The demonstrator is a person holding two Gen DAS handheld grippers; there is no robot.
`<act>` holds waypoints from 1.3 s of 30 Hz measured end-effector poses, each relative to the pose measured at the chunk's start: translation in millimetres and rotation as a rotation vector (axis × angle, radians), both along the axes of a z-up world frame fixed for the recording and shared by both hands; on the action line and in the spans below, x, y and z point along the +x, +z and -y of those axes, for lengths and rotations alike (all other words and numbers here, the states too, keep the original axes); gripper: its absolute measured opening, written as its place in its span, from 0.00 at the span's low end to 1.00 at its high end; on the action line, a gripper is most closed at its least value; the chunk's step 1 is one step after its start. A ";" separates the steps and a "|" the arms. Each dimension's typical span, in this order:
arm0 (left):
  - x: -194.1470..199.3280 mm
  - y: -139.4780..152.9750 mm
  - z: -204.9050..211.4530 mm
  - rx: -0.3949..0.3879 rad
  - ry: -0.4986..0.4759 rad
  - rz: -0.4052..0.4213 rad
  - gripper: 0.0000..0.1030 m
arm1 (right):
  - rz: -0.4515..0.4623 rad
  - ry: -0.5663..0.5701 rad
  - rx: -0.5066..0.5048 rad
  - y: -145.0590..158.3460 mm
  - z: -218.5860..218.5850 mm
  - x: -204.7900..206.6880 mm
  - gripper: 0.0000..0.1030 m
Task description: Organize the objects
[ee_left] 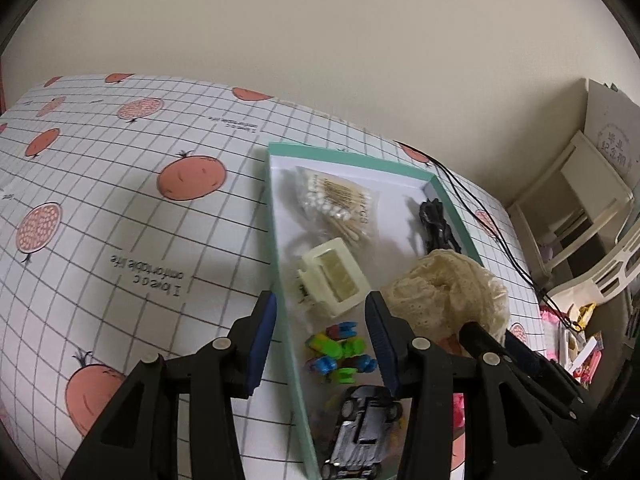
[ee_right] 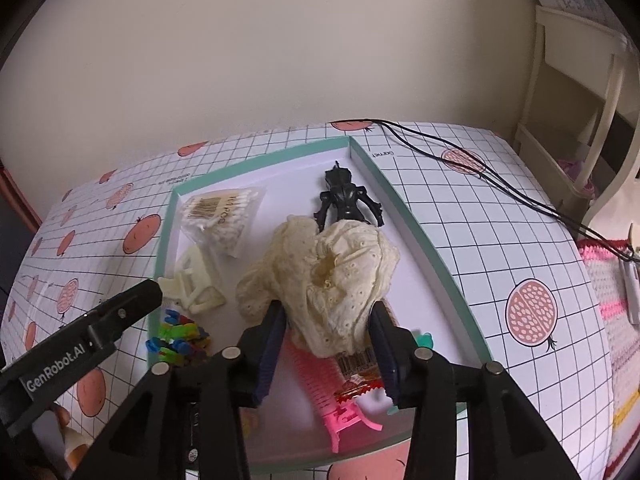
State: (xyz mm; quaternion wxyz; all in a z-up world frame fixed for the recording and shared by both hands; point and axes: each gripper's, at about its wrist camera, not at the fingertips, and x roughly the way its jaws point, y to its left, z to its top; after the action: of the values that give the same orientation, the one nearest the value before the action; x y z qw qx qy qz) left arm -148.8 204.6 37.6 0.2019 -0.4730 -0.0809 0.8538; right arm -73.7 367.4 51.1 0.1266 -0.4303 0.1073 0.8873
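Right gripper (ee_right: 328,354) fingers apart, bracketing the near hem of the cream eyelet-lace fabric bundle (ee_right: 320,276); not yet clamped, contact of the pads uncertain. Bundle resting inside the shallow white tray with teal rim (ee_right: 420,232), near its centre, overlapping a pink plastic comb (ee_right: 336,396) and a barcoded orange snack wrapper (ee_right: 356,368) at 6 o'clock, with the black plastic insect figure (ee_right: 344,200) touching or just beside it at 12 o'clock. Left gripper (ee_left: 320,344) likewise spread, empty, hovering over the tray's left rim. Recommended: close squarely on a thick fold, not the thin lace edge; lift straight up, slowly, to avoid snagging comb teeth or dragging the wrapper. Risk judged: limp cloth slipping or trailing over the bag of cotton swabs (ee_right: 224,216) at 10 o'clock.
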 end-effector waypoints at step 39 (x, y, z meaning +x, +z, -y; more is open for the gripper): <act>-9.6 -17.2 73.8 -0.159 0.304 -0.031 1.00 | -0.049 -0.006 -0.010 2.6 10.5 -1.8 1.00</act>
State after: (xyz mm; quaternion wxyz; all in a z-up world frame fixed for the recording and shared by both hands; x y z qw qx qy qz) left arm -158.4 130.8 20.4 0.0336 -0.4566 -0.0803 0.8854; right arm -75.5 356.9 53.6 0.1246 -0.4087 0.1163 0.8966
